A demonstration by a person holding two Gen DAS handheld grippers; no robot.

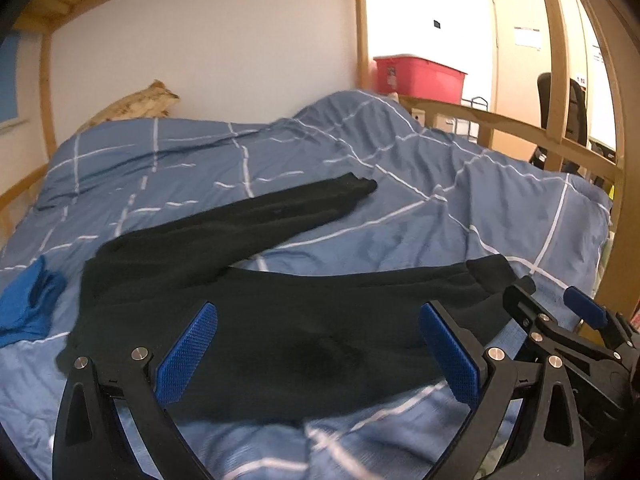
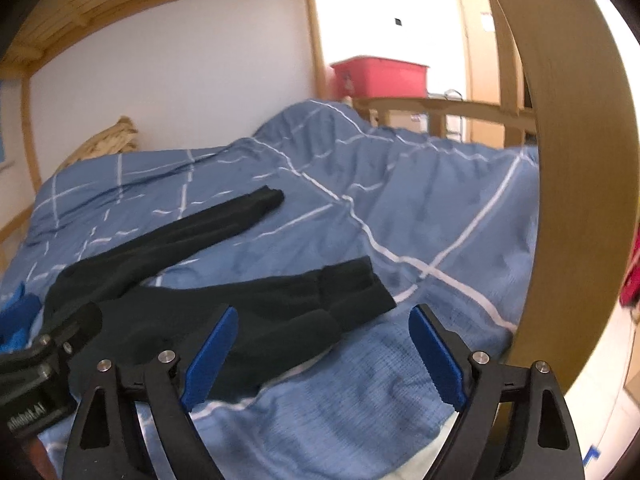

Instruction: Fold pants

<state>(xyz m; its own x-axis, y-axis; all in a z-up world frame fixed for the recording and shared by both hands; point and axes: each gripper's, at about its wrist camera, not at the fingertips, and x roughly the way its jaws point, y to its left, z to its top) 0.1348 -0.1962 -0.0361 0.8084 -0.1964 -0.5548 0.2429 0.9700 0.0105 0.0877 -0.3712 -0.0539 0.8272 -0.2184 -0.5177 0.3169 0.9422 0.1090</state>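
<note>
Black pants [image 1: 256, 320]: spread flat on blue checked duvet [image 1: 420, 208], lower centre of left wrist view; legs splayed in a V, one leg running to upper centre with cuff [image 1: 360, 184] mid-frame, other leg running right with cuff [image 1: 492, 272] at right edge of the cloth. Same pants [image 2: 224, 312] in lower left of right wrist view, nearer cuff [image 2: 356, 284] at centre.

Left claw [image 1: 318, 354]: blue pads [image 1: 188, 352] spread wide, bottom centre of its view, hovering over the seat of the pants; nothing pinched; contact with cloth not discernible.

Right claw [image 2: 324, 356]: pads spread wide, bottom centre of its view, left pad [image 2: 212, 356] over the edge of the nearer leg, right pad over bare duvet; nothing pinched between. Seen also at lower right of left wrist view [image 1: 560, 304], just beside the right-hand cuff.

Blue cloth [image 1: 28, 308]: crumpled, left edge of frame, just beside the waist end of the pants.

Pillow [image 1: 136, 104]: tan, upper left, against white wall.

Wooden bed frame [image 1: 362, 32]: posts and slats across top; thick post [image 2: 576, 160] filling right side of right wrist view, close beside the right claw.

Red bin [image 1: 420, 76]: upper right, beyond the bed.

Black chair [image 1: 560, 108]: far right, behind the rail.
</note>
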